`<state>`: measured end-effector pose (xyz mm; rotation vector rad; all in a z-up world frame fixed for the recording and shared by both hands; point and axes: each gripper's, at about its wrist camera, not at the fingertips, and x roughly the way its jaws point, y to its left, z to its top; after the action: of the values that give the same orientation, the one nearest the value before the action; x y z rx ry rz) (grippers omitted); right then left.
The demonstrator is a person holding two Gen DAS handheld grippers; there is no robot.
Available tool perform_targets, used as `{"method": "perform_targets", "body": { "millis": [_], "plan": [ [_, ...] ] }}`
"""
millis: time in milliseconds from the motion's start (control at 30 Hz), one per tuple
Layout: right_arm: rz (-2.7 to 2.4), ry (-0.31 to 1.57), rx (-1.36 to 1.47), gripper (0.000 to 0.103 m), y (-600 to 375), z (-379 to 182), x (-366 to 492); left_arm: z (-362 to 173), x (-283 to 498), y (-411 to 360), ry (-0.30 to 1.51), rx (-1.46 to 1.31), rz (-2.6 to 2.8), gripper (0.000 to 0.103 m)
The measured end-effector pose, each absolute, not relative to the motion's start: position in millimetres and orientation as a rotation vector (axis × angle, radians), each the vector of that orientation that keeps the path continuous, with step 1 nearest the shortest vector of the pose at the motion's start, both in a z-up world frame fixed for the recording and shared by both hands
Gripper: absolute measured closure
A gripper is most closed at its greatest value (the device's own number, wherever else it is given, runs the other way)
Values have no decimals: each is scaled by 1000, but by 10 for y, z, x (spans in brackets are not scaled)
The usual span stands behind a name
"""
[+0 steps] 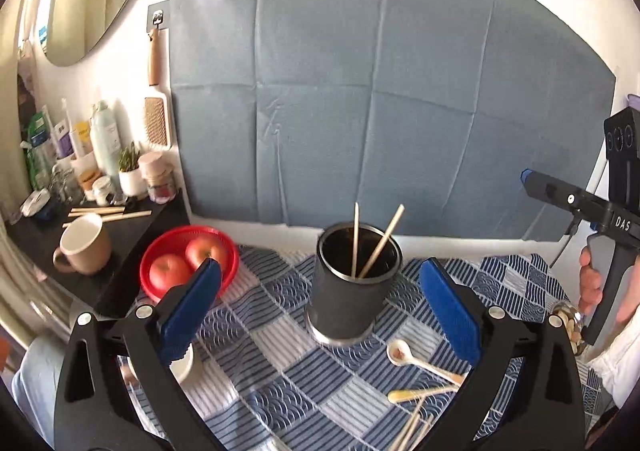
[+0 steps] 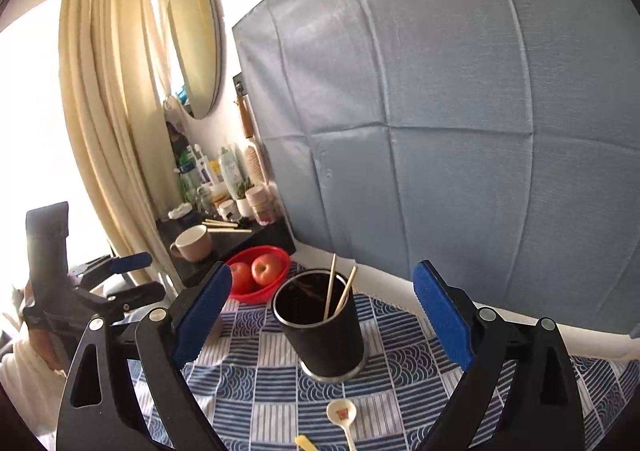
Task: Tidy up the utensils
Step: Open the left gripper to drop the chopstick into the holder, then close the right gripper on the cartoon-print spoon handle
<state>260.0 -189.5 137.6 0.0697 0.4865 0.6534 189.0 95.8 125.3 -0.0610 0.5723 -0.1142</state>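
With both sets of jaws spread wide and nothing between them, I have the left gripper and the right gripper hovering empty in front of the dark holder cup, which stands at frame centre on the checked tablecloth with two chopsticks leaning inside. Still loose are the white ceramic spoon, a yellowish spoon and more chopsticks, all at lower right of the left wrist view. My worry is the cup: reaching down past it, I could clip its rim and tip it. Those thin sticks lie close together, so I might pinch several or skid them off. The glazed spoon looks slippery.
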Motion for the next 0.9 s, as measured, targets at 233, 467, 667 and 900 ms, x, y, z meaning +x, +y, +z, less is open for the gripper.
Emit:
{"method": "perform_targets", "body": {
  "millis": [233,467,667,900],
  "plan": [
    [672,504,42,15,-2051,1310,2342,1081,1511,746,605,-38,-105,6],
    [688,554,36,15,-2112,1048,2240,759,1299,640,685,-56,-107,6],
    [712,615,28,15,-2152,730,2315,503,1349,573,755,-62,-98,6],
    [749,724,-37,15,-2136,274,2609,125,1749,470,841,-91,-64,6]
  ]
}}
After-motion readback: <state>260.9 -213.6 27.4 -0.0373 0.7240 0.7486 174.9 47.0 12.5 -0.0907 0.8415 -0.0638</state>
